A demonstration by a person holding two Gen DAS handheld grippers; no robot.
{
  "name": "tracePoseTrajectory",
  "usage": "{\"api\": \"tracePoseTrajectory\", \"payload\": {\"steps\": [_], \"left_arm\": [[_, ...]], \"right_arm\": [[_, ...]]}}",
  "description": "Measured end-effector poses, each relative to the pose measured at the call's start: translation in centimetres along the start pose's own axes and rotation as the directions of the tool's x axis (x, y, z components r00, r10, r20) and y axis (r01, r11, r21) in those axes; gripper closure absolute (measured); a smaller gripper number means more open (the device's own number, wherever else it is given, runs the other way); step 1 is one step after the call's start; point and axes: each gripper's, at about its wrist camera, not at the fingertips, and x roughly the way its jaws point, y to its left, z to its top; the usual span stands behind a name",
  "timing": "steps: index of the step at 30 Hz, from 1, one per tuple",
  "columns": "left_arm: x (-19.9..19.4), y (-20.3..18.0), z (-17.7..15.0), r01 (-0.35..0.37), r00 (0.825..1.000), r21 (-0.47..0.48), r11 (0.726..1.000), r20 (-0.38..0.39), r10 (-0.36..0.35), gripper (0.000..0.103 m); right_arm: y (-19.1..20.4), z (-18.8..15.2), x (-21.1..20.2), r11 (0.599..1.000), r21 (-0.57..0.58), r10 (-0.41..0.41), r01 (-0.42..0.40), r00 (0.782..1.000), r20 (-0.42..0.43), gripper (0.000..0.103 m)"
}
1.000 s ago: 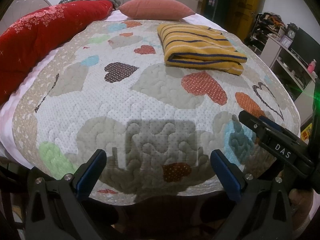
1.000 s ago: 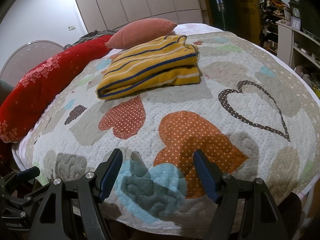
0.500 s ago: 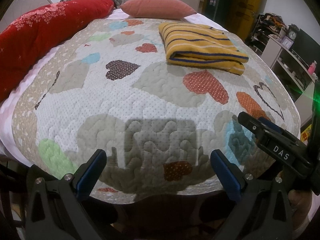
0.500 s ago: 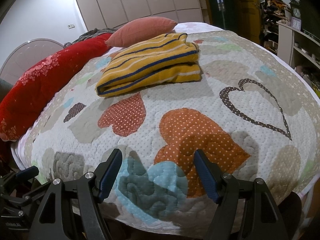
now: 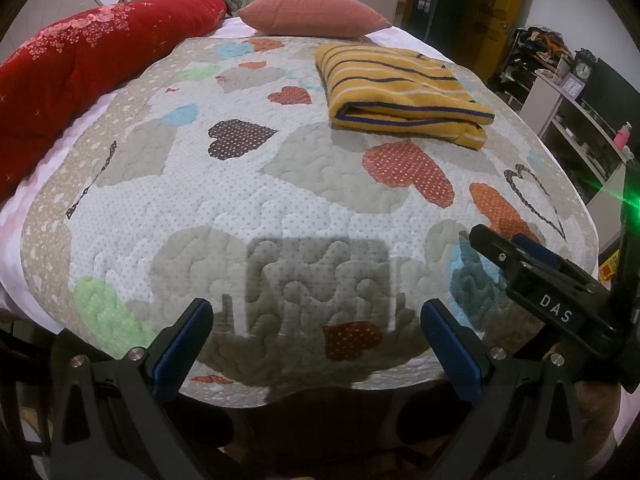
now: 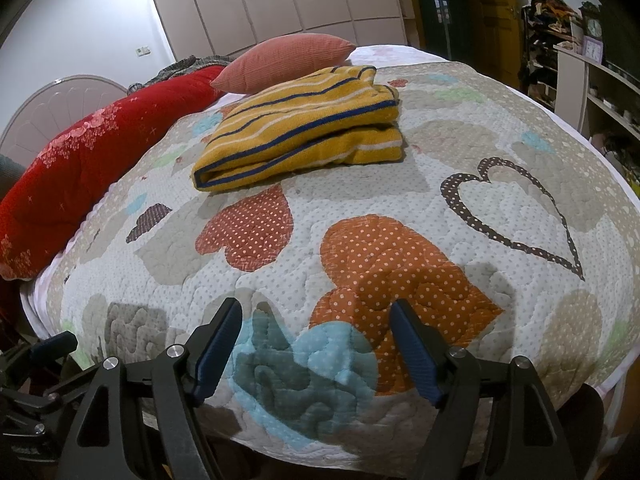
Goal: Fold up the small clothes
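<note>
We judge the folding done: the shirt (image 5: 404, 92) lies folded on the bed (image 5: 192, 208), far from us. Our left claw (image 5: 316, 344) and right claw (image 6: 316, 348) hang released, grasping nothing.

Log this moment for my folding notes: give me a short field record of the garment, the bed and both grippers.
garment: yellow striped garment, already folded, lying flat on the quilt
surface: heart-patterned quilt covering the bed
behind garment: pink pillow
along the bed's side: red blanket
left gripper: open, empty, over the quilt's near edge
right gripper: open, empty, apart from the garment
contact with garment: none
</note>
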Motion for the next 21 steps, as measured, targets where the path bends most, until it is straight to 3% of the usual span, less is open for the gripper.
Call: {"api": "tracePoseTrajectory", "payload": {"steps": [21], "left_arm": [[0.37, -0.09, -0.04, 0.012, 1.000, -0.006, 1.000, -0.021, -0.012, 0.000]], "right_arm": [[0.39, -0.32, 0.27, 1.000, -0.009, -0.004, 0.004, 1.000, -0.002, 0.020]]}}
